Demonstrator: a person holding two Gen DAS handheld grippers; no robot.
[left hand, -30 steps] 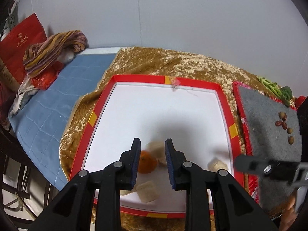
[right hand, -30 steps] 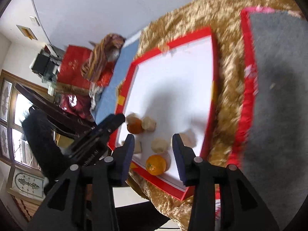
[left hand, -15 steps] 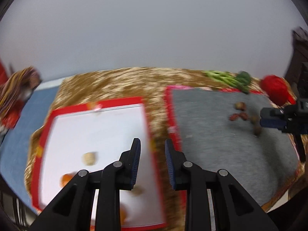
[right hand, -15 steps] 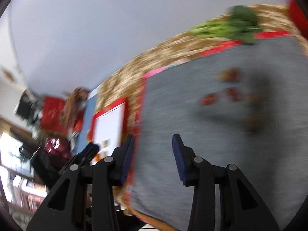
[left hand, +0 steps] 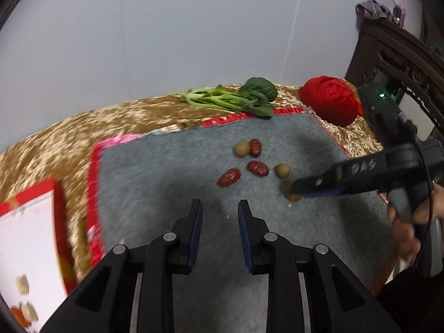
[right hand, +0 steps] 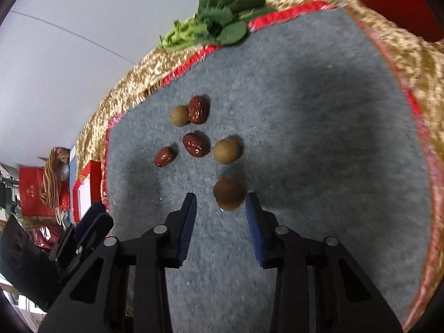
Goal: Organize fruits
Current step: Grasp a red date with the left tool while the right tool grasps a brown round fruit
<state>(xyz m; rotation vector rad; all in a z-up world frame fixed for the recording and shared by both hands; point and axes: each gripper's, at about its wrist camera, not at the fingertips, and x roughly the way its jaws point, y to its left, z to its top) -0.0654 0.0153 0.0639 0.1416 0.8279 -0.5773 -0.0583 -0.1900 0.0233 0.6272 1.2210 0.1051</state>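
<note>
A brown round fruit (right hand: 229, 196) lies on the grey mat (right hand: 319, 144), just ahead of the right tongs (right hand: 220, 216), whose jaws stand apart with nothing between them. Beyond it sit two paler round fruits (right hand: 227, 150) and three red dates (right hand: 196, 144), loosely clustered toward the mat's far left part; the right half of the mat is bare up to its red edging (right hand: 421, 136). The left tongs (left hand: 219, 229) hover apart over bare mat, near the front. Greens (left hand: 236, 98) overlap the far edge.
</note>
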